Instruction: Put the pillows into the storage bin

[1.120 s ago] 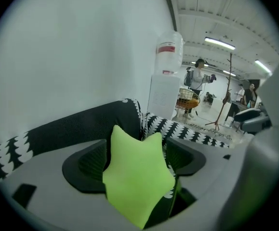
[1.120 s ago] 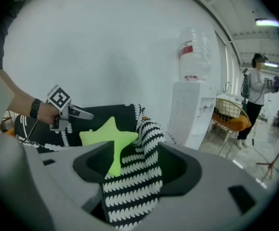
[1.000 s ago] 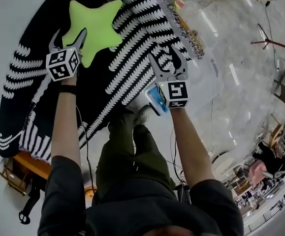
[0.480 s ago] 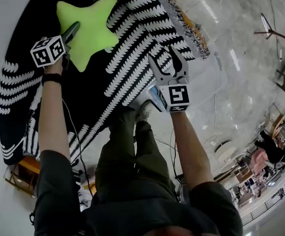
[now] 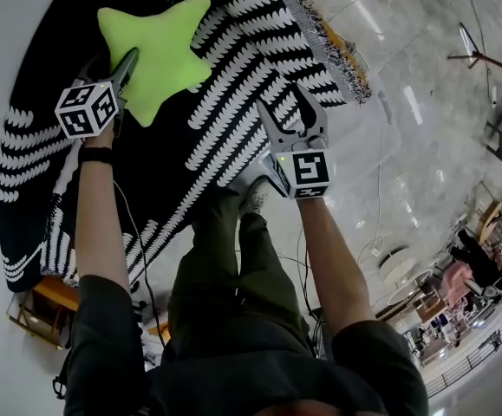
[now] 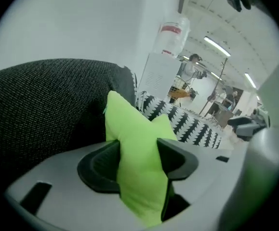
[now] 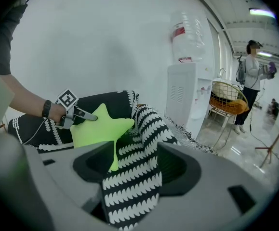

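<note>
A lime-green star pillow [image 5: 159,50] lies on a dark seat draped with a black-and-white patterned throw [image 5: 233,68]. My left gripper [image 5: 116,66] is at the star's lower left arm. Its jaws are closing, and in the left gripper view the green pillow [image 6: 132,143] is pinched between the pads of the left gripper [image 6: 138,160]. My right gripper [image 5: 283,102] sits at the throw's near edge. In the right gripper view a fold of patterned throw [image 7: 134,177] is squeezed in the right gripper [image 7: 134,166], with the star pillow [image 7: 100,126] beyond it.
A white water dispenser [image 7: 187,95] stands behind the seat, with a wire basket chair [image 7: 228,100] and a standing person [image 7: 250,76] further right. Glossy floor [image 5: 407,146] stretches to the right. A wooden object [image 5: 29,306] sits at the lower left. No bin shows.
My left gripper swung left, then settled on the star pillow's arm and closed on it. The right gripper barely moved and keeps its hold on the throw.
</note>
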Demonstrator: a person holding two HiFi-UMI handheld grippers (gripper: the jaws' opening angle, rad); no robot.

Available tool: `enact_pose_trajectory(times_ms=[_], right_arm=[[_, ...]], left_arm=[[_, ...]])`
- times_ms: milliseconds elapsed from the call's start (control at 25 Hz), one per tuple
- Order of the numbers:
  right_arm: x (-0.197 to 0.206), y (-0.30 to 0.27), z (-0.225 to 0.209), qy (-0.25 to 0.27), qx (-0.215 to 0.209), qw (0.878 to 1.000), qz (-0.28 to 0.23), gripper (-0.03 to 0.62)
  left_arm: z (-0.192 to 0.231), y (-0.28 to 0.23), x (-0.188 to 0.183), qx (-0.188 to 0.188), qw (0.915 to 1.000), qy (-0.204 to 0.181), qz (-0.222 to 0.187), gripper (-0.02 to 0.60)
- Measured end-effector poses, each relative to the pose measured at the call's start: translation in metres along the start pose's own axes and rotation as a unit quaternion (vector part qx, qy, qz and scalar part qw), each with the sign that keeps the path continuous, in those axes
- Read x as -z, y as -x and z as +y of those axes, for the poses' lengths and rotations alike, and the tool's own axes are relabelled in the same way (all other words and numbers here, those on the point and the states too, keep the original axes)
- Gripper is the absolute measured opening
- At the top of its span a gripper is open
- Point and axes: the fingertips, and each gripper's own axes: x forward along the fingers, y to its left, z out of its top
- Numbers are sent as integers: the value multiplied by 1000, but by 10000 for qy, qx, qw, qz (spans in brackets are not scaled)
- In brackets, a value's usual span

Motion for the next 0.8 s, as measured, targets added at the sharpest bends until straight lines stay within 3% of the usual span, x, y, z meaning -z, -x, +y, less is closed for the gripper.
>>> enact_pose_trajectory(times_ms=[240, 440, 800], right_arm=[[-13, 17, -6, -47, 98, 9999, -134, 272], [-15, 49, -22, -133, 422, 9983, -378, 272], [9, 180, -80, -596, 1171, 9883, -779, 272]], left_arm=[[-35, 23, -4, 98, 9992, -361, -122, 235], [-78, 21, -18, 350, 9959, -795, -244, 233], [-240, 35, -94, 1053, 9779, -1707, -597, 233]])
